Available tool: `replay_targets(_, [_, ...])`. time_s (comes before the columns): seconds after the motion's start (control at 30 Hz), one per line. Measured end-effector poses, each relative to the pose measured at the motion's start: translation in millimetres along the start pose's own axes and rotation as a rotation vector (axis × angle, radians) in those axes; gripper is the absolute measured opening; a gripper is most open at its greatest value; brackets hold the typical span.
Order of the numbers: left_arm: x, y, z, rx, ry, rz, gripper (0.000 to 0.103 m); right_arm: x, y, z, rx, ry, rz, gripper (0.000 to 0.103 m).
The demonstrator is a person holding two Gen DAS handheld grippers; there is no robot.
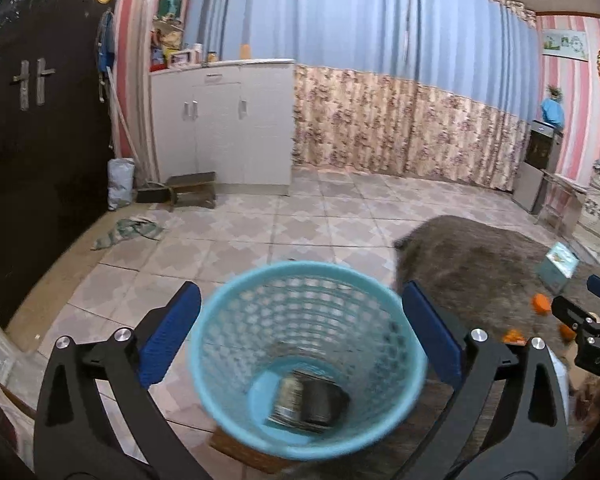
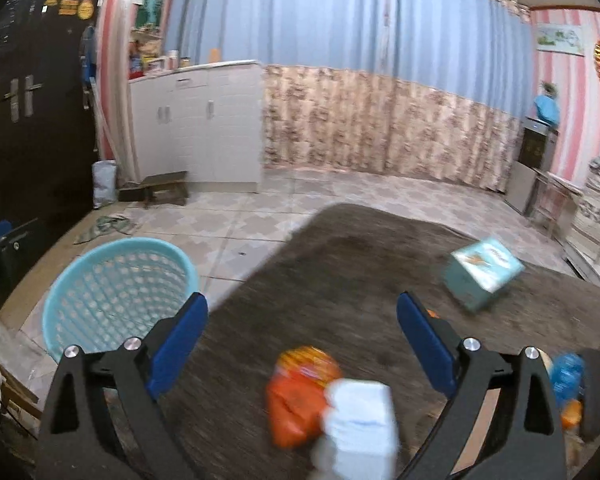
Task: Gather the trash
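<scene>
While hidden elsewhere, left view shows basket's (image 1: 308, 360) dark contents (image 1: 308, 404).

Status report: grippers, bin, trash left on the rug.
Left gripper open around the bin; right gripper open, empty. Orange packet, white carton, teal box on rug. Nothing blocking.

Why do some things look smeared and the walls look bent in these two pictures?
Left wrist view: the blue basket is motion-smeared, while the far cabinet stays fairly crisp. Right wrist view: the orange packet and white carton are the blurriest. In both views the fisheye lens bows the curtain and darkens the corners.
</scene>
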State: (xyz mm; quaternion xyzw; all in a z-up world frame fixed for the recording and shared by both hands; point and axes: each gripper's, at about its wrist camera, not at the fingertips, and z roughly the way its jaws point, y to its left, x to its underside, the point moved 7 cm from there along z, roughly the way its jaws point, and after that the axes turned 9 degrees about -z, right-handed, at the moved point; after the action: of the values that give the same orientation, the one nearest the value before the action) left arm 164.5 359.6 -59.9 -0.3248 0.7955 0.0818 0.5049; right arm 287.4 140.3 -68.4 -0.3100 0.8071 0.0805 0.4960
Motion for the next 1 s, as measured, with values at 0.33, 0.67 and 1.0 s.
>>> replay_targets(0.33, [52.1, -97.6, -12.6, 0.130, 0.084, 0.053, 0.097, 58.5, -130.1, -70.8, 0.237, 0.033, 0.069, 0.094])
replay_targets(0.67, [113.8, -170.4, -27.0, 0.227, 0.203, 0.098, 0.097, 137.9, -191.4, -110.1, 0.396, 0.126, 0.110, 0.094])
replay_targets(1.0, [159.7, -217.7, -37.0, 0.224, 0.293, 0.180, 0.097, 190.7, -229.5, -130.2, 0.532, 0.155, 0.236, 0.094])
